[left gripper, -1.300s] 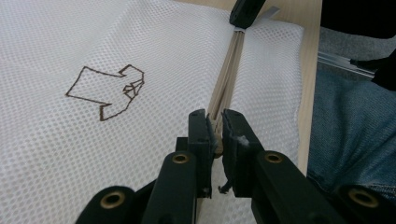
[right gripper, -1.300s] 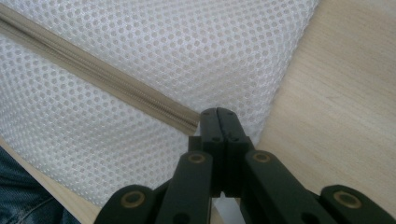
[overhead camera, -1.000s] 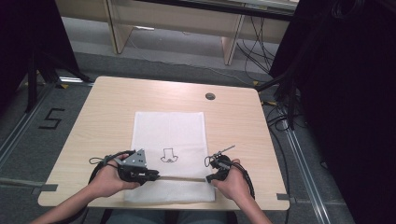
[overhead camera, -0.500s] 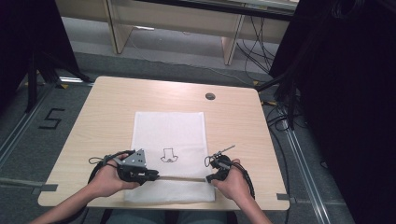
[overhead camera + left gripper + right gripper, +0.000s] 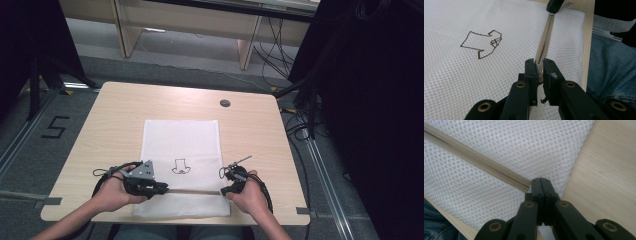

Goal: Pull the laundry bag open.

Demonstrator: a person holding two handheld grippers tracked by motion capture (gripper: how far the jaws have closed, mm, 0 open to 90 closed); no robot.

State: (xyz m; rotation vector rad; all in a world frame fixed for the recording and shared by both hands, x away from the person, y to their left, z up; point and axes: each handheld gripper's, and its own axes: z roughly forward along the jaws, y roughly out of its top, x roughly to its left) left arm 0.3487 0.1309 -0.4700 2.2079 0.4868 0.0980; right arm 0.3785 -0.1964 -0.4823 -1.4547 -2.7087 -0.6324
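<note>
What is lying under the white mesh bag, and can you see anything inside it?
The white mesh bag lies flat on the wooden table. Its mesh is too dense to see through, so any contents stay hidden. It looks flat, and the zipper appears closed.

High view: fixed above the person's side, facing forward and down, far enough to take in the whole light wooden table (image 5: 120, 107). Left gripper view: close, low, looking along the beige zipper (image 5: 545, 43) of the white mesh laundry bag (image 5: 506, 22). Right gripper view: very close above that zipper's (image 5: 477, 158) end. All three share the bag (image 5: 182, 137).
</note>
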